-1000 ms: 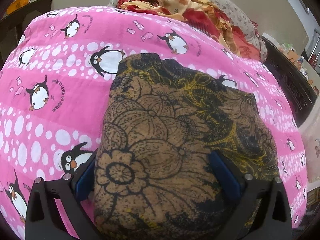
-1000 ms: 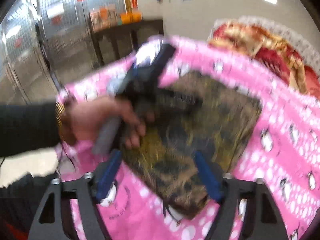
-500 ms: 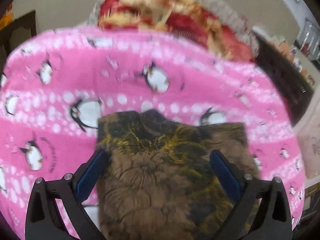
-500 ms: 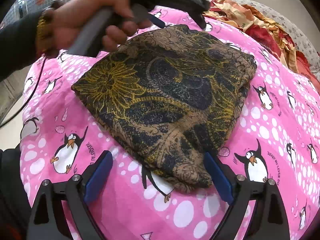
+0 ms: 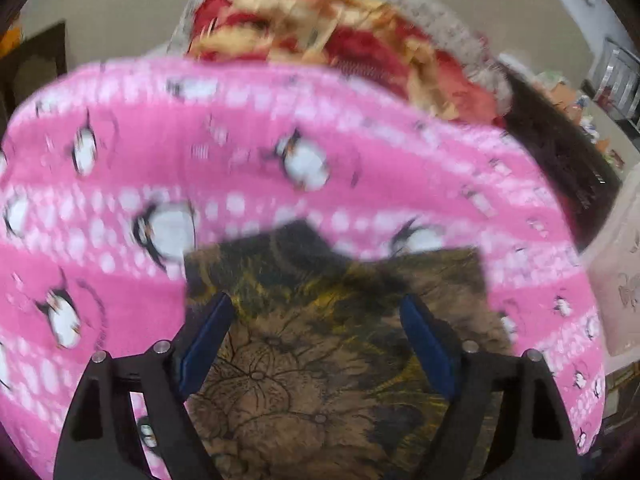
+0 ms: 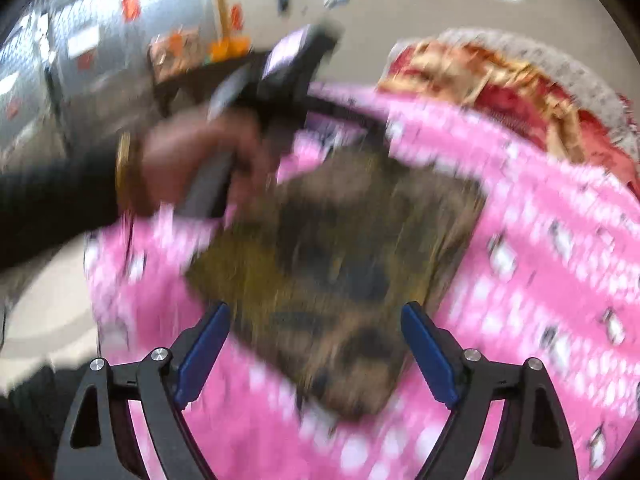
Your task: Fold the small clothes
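Finishing with one folded piece, by the look of it: brown-and-yellow printed garment (image 5: 320,360) lying flat as a neat packet on the pink penguin blanket (image 5: 280,152). Left gripper (image 5: 316,344) above it, jaws apart though just narrowed, pinching nothing. Right gripper (image 6: 316,348) likewise spread, just eased in slightly, clear of the cloth. Next, probably: setting the packet aside and fetching another item.

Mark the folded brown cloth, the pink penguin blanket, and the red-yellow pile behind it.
folded brown cloth (image 5: 304,364), left wrist view, middle of top face
pink penguin blanket (image 5: 240,152), left wrist view, bare far part
red-yellow pile (image 6: 500,80), right wrist view, top folds
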`<state>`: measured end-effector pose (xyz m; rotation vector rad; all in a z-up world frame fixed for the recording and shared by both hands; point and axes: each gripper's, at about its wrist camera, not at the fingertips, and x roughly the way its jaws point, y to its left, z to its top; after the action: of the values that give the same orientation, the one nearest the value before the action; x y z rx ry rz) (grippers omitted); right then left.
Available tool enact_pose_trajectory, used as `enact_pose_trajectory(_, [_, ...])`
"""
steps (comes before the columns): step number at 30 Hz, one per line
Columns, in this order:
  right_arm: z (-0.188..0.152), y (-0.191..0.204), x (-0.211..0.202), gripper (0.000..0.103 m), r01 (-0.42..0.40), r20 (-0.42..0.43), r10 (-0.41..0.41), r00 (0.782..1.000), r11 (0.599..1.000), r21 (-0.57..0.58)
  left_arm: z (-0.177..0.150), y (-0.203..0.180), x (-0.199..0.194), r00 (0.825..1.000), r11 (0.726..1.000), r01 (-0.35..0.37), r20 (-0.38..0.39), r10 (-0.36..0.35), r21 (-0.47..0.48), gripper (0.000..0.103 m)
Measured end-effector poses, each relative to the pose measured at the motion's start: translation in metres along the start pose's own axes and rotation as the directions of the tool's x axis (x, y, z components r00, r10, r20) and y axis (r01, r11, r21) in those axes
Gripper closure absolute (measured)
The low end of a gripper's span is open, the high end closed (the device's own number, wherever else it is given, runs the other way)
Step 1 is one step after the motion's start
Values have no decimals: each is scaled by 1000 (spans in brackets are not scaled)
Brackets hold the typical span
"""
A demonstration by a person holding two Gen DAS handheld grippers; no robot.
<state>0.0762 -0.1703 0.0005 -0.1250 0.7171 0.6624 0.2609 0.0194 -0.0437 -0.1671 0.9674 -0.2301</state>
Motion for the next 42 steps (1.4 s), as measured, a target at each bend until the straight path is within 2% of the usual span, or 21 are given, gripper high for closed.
enact_pose_trajectory(2, [14,-4,25,16,-2,-47,0,999,1000,-25,-8,7,16,999,998,-41,-25,40,-51,18])
enact_pose_trajectory(5, [8,-22,70,20,-1,-169,-5,986,999,-35,-14,2,14,999,999,-41,11,41,-10,7])
enact_pose_trajectory(6, [3,-30,82,20,-28,-215,22,976,999,-23,-16,1,15,999,999,-44,14,44,-4,7])
enact_pose_trajectory(9, [20,-39,74,23,-66,-204,67,977,998,10,-19,-1,19,998,999,-52,28,52,2,4])
enact_pose_trajectory(12, [48,-52,61,23,11,-127,-10,992,1000,13,-19,2,19,999,999,-32,40,33,-16,3])
enact_pose_trajectory(14, [54,-60,74,22,55,-163,-51,985,998,18,-17,3,19,999,999,13,45,-11,-42,1])
enact_pose_trajectory(16, [44,-68,101,22,-3,-255,8,967,1000,23,-17,8,17,997,996,50,56,-46,-71,1])
enact_pose_trajectory(17, [36,-72,111,22,3,-275,-2,961,1000,5,-17,10,17,996,995,61,62,-56,-79,1])
enact_pose_trajectory(18, [32,-73,109,22,-5,-233,6,972,1000,4,-17,10,17,996,994,66,64,-60,-82,1])
enact_pose_trajectory(22, [46,-75,98,22,-8,-242,15,970,1000,27,-18,12,15,993,990,97,84,-88,-98,1])
enact_pose_trajectory(24, [62,-83,94,22,23,-202,-17,979,999,30,-19,18,14,988,984,130,98,-118,-121,1])
enact_pose_trajectory(26, [75,-90,94,22,101,-172,-94,981,994,32,-20,22,12,984,979,154,109,-139,-137,1])
enact_pose_trajectory(28, [80,-97,113,22,244,-214,-232,949,969,29,-20,24,12,982,975,166,115,-151,-144,1])
enact_pose_trajectory(31, [77,-109,140,24,367,-288,-346,893,930,21,-20,25,12,980,973,175,118,-158,-148,1])
enact_pose_trajectory(33, [76,-115,144,16,400,-300,-373,878,916,32,-20,26,12,979,971,183,121,-166,-153,1])
enact_pose_trajectory(35, [84,-120,144,18,399,-314,-353,881,912,94,-20,27,12,978,970,186,123,-168,-155,1])
enact_pose_trajectory(36, [92,-121,136,27,380,-277,-334,901,916,130,-20,27,12,978,971,185,122,-167,-154,1])
enact_pose_trajectory(37, [101,-124,131,29,361,-241,-319,917,920,154,-20,27,12,978,971,184,123,-166,-154,1])
enact_pose_trajectory(40, [118,-123,136,29,285,-205,-250,946,945,162,-21,28,12,978,970,185,124,-167,-155,1])
enact_pose_trajectory(41, [121,-119,145,29,282,-220,-250,943,951,129,-21,28,11,977,969,190,126,-171,-158,1])
enact_pose_trajectory(42, [119,-116,158,29,311,-245,-285,927,948,73,-21,28,12,976,968,195,128,-175,-161,1])
